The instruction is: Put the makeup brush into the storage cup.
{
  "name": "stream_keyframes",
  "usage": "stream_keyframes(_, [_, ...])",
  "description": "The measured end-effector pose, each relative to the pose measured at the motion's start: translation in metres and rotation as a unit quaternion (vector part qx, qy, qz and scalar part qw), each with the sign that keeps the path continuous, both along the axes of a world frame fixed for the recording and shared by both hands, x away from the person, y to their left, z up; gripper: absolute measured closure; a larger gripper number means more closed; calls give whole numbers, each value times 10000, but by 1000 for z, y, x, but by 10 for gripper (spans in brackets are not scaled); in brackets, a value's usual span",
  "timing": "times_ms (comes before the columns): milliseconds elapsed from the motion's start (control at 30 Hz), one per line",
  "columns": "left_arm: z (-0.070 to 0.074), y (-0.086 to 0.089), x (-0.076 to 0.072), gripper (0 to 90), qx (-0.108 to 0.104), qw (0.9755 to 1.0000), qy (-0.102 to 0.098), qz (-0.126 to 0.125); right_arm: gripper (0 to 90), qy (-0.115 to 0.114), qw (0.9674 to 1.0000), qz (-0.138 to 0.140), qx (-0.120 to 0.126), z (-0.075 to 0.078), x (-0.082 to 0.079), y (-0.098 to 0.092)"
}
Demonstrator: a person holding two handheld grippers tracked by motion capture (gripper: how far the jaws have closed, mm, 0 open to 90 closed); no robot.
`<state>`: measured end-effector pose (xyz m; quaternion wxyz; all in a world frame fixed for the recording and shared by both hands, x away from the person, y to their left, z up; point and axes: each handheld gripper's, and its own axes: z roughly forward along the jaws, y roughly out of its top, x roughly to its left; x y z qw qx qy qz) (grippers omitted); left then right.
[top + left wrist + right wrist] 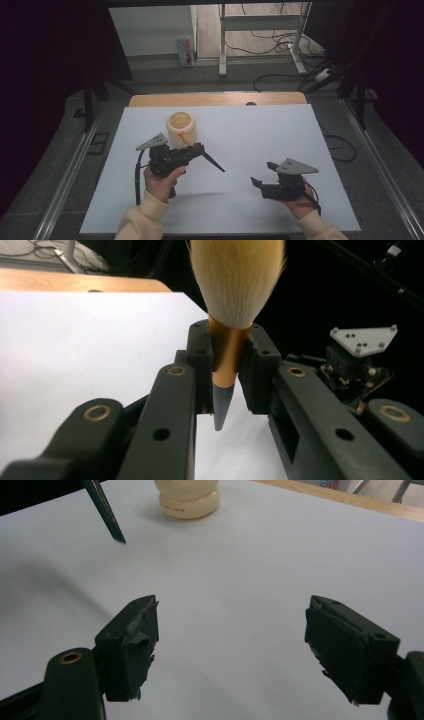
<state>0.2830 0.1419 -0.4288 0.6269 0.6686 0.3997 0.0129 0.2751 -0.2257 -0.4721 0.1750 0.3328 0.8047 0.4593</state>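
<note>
While my left gripper (pixel 227 370) pinches the brush (pixel 234 285) by its copper collar, that gripper's own view shows what the high view cannot: the pale bristles fan out above the jaws and the grey pointed handle end hangs below them, clamped tight on both sides. From above I see the brush (pixel 212 161) only as a dark handle slanting out toward the middle of the sheet, with an orange bit up by the pot (pixel 180 128). The pot stands just behind my left gripper (pixel 192 148), near the sheet's far left part; my right gripper view shows its cream base (pixel 189 501) and the handle tip (pixel 107 517) hovering close beside it, apart from it.

My right gripper (pixel 232 645) has its jaws spread wide with nothing between them, over bare white sheet (pixel 260 565). In the high view it sits at the near right (pixel 265 175), well apart from the brush. Open sheet lies between my two hands and beyond them to the table's (pixel 215 98) wooden far edge.
</note>
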Motion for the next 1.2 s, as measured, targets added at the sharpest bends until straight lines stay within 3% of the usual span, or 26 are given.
stream_keyframes(300, [14, 12, 10, 781, -250, 9996, -29, 134, 216, 50, 10000, -77, 35, 1, -8, -18])
stream_keyframes(900, [30, 4, 32, 781, -75, 9996, 114, 230, 212, 34, 9997, -153, 165, 5, -4, -26])
stream_keyframes(1200, [31, 4, 40, 781, -27, 9995, 151, 284, 211, 30, 9996, -168, 215, 5, -1, -29])
